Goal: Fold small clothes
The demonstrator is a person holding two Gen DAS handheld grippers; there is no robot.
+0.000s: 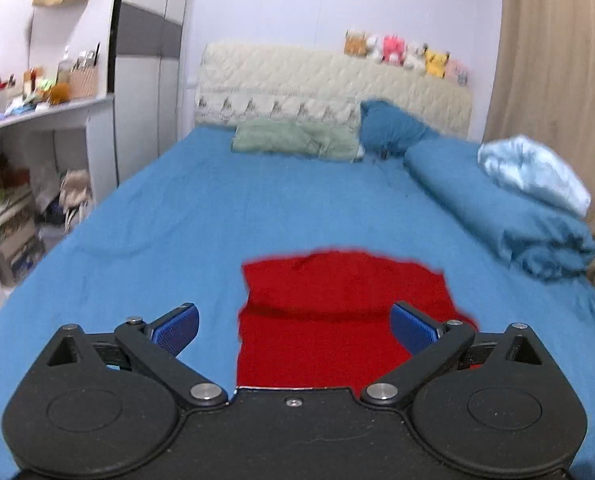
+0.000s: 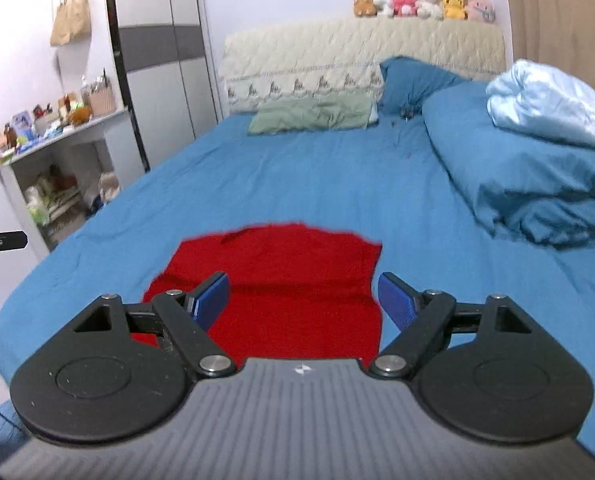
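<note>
A small red garment (image 1: 337,316) lies on the blue bed sheet (image 1: 177,220), with a fold crease across its middle. It also shows in the right wrist view (image 2: 289,288). My left gripper (image 1: 295,326) is open and empty, hovering above the garment's near left part. My right gripper (image 2: 303,300) is open and empty, above the garment's near right part. The near edge of the garment is hidden under both gripper bodies.
A rolled blue duvet (image 2: 529,176) with a pale blue blanket (image 2: 553,100) lies along the bed's right side. A green pillow (image 2: 313,116) and a blue pillow (image 2: 413,76) sit at the headboard. A cluttered white shelf (image 2: 57,148) stands left of the bed.
</note>
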